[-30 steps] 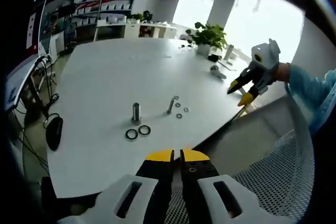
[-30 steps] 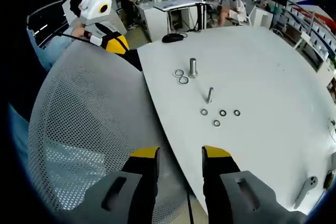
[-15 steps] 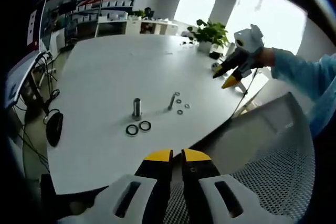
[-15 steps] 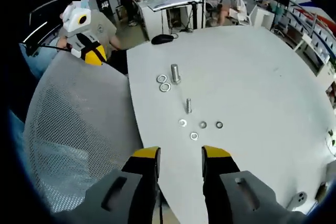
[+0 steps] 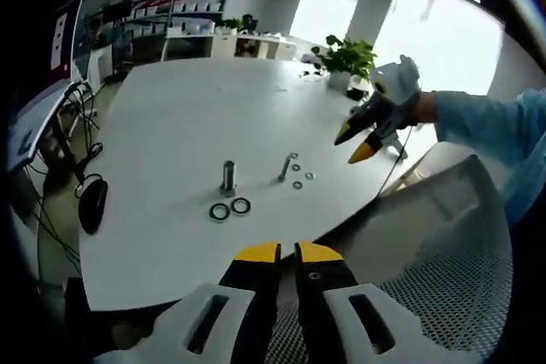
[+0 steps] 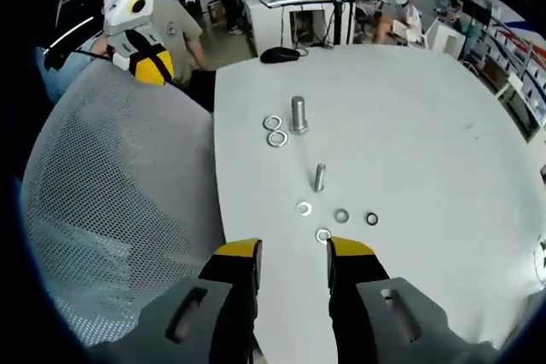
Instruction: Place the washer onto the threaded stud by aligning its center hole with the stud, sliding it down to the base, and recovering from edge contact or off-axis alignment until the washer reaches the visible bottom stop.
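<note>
Between the parted, empty jaws of the right gripper [image 6: 291,255] lies a small washer [image 6: 323,235], near the worktop [image 6: 426,125] edge. Beyond it stands the thin stud [image 6: 319,177], then a thicker bolt [image 6: 299,114] beside two larger washers [image 6: 275,130]. The left gripper [image 5: 287,253] hangs off the worktop edge, jaws nearly together, holding nothing.

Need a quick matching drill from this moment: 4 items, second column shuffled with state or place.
Items:
1. left gripper
2. right gripper
3. thick stud
4. thin stud

States or places:
A. jaws apart, nothing between them
B. upright, two large washers lying beside its base
C. jaws together, back from the table edge
D. upright, four small washers scattered near it

Pairs: 1-C, 2-A, 3-B, 4-D
</note>
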